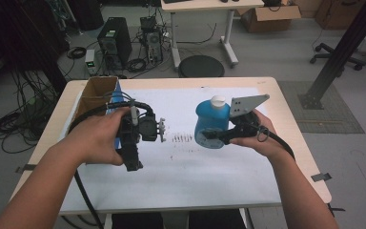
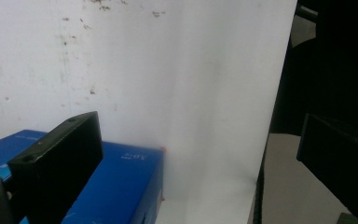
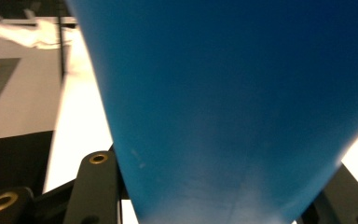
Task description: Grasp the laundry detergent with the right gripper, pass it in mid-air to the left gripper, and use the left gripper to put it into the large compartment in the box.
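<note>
Above the white sheet's right half, the right gripper (image 1: 214, 136) was clamped on a blue bottle (image 1: 211, 123) with a white cap, lifted clear of the table (image 1: 286, 143). Its own camera caught just blue plastic between the jaws. Near the left edge, the left gripper (image 1: 161, 130) stood wide open and empty, a blue box (image 2: 121, 186) beneath one jaw.

Dim even room light, soft shadows; close blue bottle (image 3: 223, 107) blurred (out of focus), slight glare on paper (image 2: 177, 70)
</note>
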